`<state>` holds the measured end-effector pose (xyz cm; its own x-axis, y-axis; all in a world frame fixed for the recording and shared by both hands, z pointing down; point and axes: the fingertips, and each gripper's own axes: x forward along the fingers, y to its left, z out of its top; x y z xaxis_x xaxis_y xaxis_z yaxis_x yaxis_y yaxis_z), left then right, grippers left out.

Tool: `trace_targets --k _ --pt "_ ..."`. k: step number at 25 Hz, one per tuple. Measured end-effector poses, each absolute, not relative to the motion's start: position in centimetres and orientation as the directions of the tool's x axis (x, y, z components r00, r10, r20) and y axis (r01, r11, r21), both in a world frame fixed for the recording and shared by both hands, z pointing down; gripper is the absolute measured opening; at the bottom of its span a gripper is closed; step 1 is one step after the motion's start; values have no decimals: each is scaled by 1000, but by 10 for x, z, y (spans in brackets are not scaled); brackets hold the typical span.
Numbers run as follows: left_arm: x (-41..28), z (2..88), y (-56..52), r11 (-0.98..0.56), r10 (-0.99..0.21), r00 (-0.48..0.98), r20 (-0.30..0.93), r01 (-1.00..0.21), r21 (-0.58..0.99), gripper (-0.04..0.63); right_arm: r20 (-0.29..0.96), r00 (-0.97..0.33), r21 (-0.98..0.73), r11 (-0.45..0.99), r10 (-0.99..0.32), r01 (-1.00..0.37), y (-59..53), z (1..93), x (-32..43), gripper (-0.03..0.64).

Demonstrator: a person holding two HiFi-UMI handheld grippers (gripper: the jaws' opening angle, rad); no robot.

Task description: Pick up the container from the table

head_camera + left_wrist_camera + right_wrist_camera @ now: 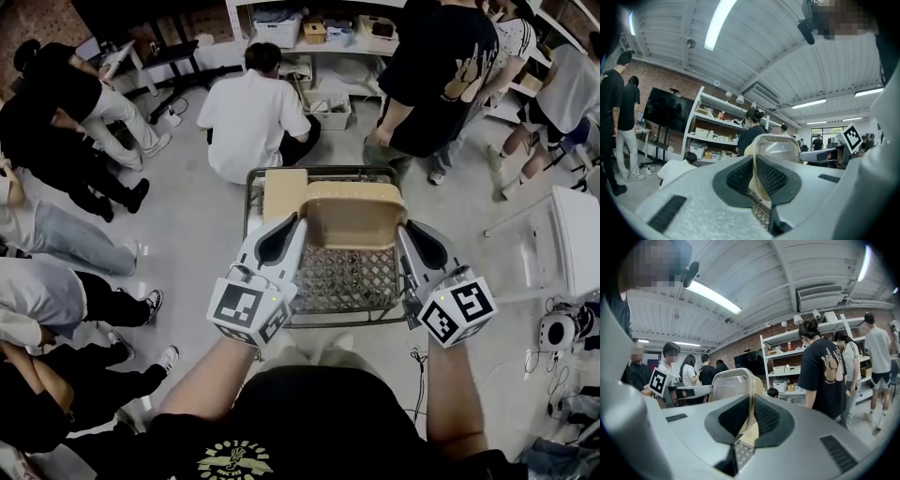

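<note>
The left claw (753,180) is nearly shut, its ribbed pads pinching the thin left rim of the container (776,147). The right claw (751,420) is narrow in the same way, clamped on the opposite rim of the container (731,385). From the head view, the left claw (298,223) and right claw (405,227) hold the tan, translucent container (354,217) between them. It sits over the wire-mesh desk (323,172), just right of a pale board (283,194). It looks lifted off the mesh, though contact underneath cannot be ruled out from above.

The lift seems already in hand. Doing it well likely means raising both claws together at one height and holding their spacing fixed. That way the flexible rim neither buckles nor slips out. Squeezing harder would probably only deform the wall.

The container's long axis runs left to right, from claw to claw. Its opening appears to be tipped up and back toward the person rather than lying flat.
</note>
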<state>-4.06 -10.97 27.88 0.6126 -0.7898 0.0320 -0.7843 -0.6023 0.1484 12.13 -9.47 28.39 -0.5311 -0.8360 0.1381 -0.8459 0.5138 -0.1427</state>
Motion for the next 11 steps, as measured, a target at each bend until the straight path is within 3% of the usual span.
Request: trace_targets --k 11 --pt "-46 291 -93 -610 -786 618 16 -780 139 26 130 -525 -133 510 -841 -850 -77 297 116 35"
